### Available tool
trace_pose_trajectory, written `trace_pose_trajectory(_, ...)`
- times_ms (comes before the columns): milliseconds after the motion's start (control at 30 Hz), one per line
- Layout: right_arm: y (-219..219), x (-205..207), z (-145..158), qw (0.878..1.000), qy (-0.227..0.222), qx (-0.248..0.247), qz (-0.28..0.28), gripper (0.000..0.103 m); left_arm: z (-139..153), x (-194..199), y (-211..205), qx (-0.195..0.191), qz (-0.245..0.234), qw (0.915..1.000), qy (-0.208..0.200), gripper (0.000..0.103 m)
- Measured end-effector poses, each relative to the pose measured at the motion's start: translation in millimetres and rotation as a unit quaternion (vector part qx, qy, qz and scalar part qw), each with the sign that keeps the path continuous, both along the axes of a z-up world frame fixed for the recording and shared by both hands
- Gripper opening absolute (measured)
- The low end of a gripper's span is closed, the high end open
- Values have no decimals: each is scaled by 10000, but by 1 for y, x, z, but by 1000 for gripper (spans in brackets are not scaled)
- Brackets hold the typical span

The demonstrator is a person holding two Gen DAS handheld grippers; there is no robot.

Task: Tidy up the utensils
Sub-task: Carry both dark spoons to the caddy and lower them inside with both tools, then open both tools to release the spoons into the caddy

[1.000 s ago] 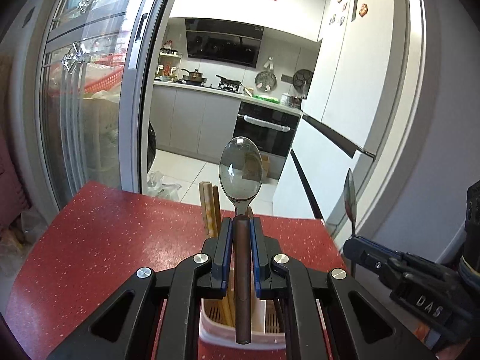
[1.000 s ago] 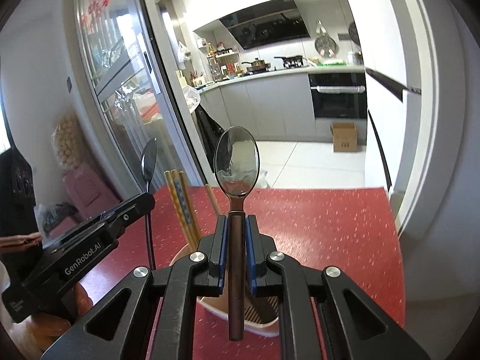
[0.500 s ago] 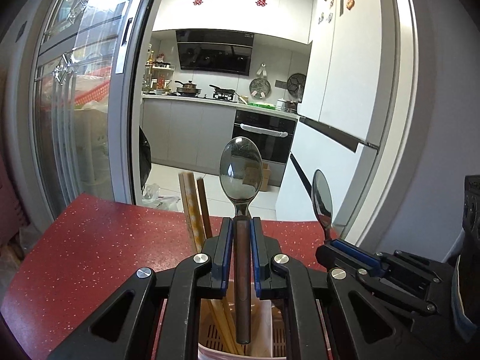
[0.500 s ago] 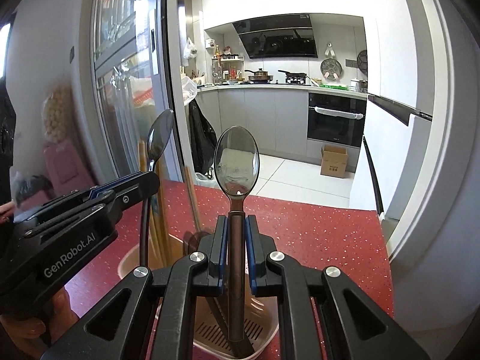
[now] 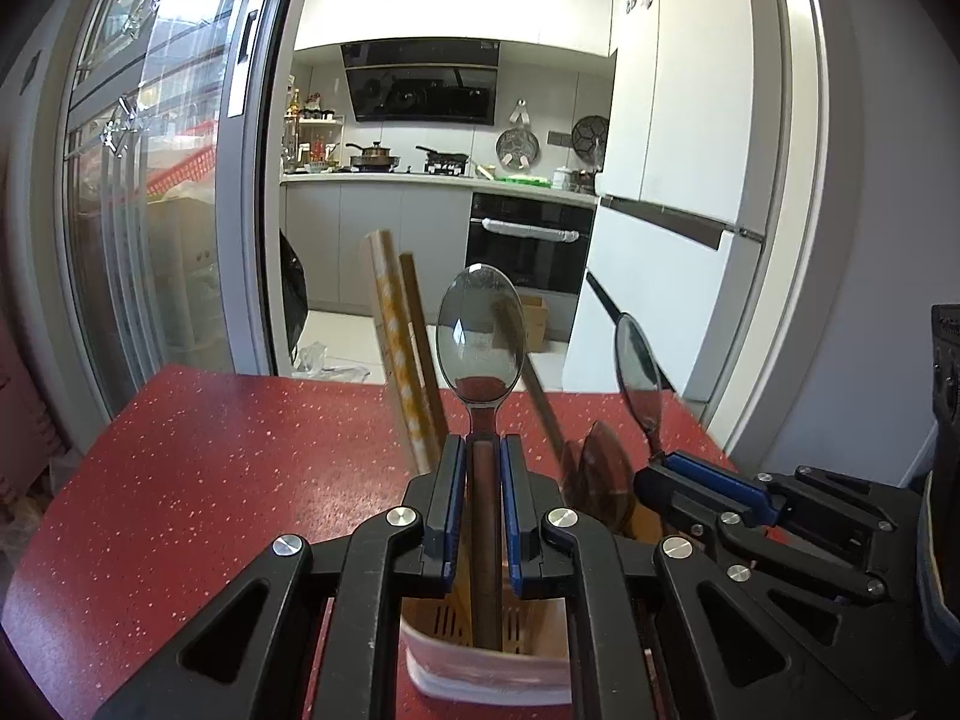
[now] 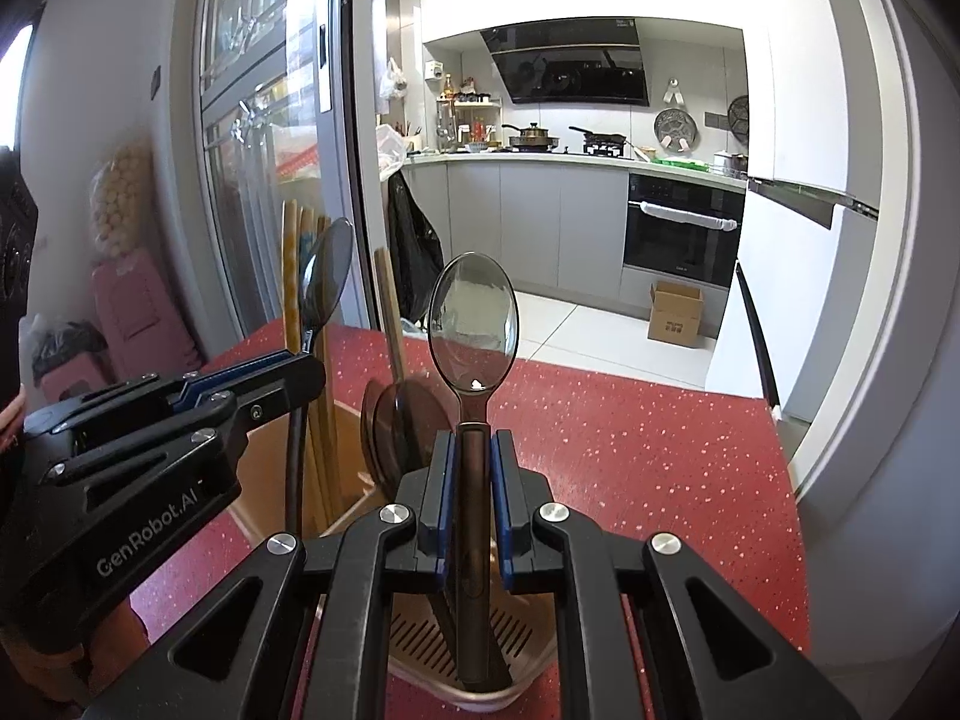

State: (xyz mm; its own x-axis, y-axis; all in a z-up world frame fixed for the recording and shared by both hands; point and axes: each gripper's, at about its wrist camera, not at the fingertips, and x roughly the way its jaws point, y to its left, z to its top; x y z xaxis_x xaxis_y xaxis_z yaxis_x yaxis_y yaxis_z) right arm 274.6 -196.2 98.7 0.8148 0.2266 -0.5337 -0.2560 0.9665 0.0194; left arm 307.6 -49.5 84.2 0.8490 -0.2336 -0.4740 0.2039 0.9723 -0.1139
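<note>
In the left wrist view my left gripper is shut on the brown handle of a steel spoon, bowl up. Its handle end hangs inside the pale utensil holder. The holder has chopsticks and brown spoons standing in it. My right gripper holds a second spoon just to the right. In the right wrist view my right gripper is shut on that spoon, handle down in the holder. The left gripper with its spoon is at the left.
The holder stands on a red speckled table. A glass sliding door runs along the left and a white fridge stands past the table's right end. Part of a person's hand shows at the left edge.
Both grippers have sunk toward the holder with their spoons, and both have rolled to more upright. The handle ends now reach into the holder, which fills more of each view.
</note>
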Motion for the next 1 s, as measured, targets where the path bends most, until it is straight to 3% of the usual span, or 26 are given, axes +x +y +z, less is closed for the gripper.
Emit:
trace_pose_trajectory(667, -8, -6, -4, 9998, 176, 11, -94, 13, -12, -4, 2, 183, -25, 9989, 426, 40)
trace_pose_trajectory(800, -9, -7, -5, 9996, 267, 50, -73, 13, -18, 0, 3, 221, -54, 9974, 679, 40)
trace_pose_trajectory(1000, -8, -6, -5, 9988, 479, 60, 69, 14, -15, -5, 3, 231, -94, 9974, 671, 41)
